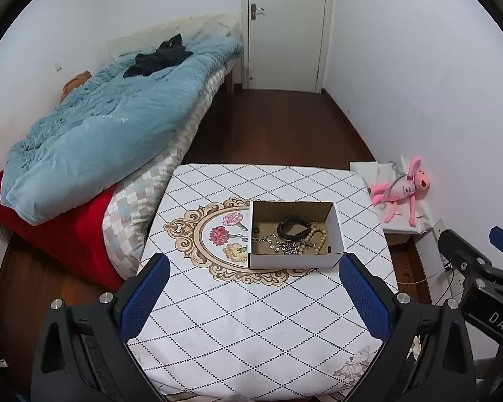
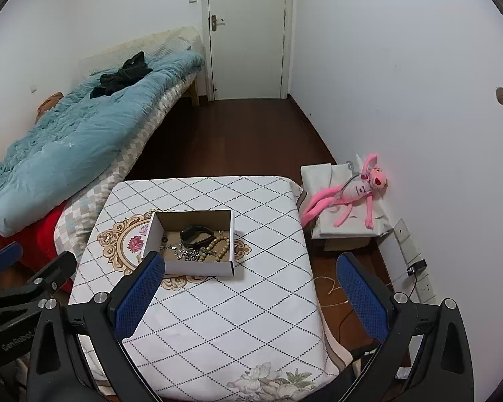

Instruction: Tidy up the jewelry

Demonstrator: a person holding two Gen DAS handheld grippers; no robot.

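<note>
A small open cardboard box [image 1: 296,260] stands on the table's patterned cloth [image 1: 251,318]; it also shows in the right wrist view [image 2: 198,268]. Inside lie a dark leather bracelet [image 1: 293,228], a wooden bead string [image 1: 318,238] and a silver chain [image 1: 283,245]; the same pieces show in the right wrist view: bracelet [image 2: 196,234], beads [image 2: 218,244], chain [image 2: 187,254]. My left gripper [image 1: 251,288] is open and empty, held above the table in front of the box. My right gripper [image 2: 248,288] is open and empty, to the right of the box.
A bed with a blue duvet [image 1: 100,127] lies against the table's left side. A pink plush toy [image 2: 352,194] lies on a low white stand [image 2: 345,231] to the right by the wall. Dark wooden floor [image 1: 275,127] runs to a closed door [image 1: 285,26].
</note>
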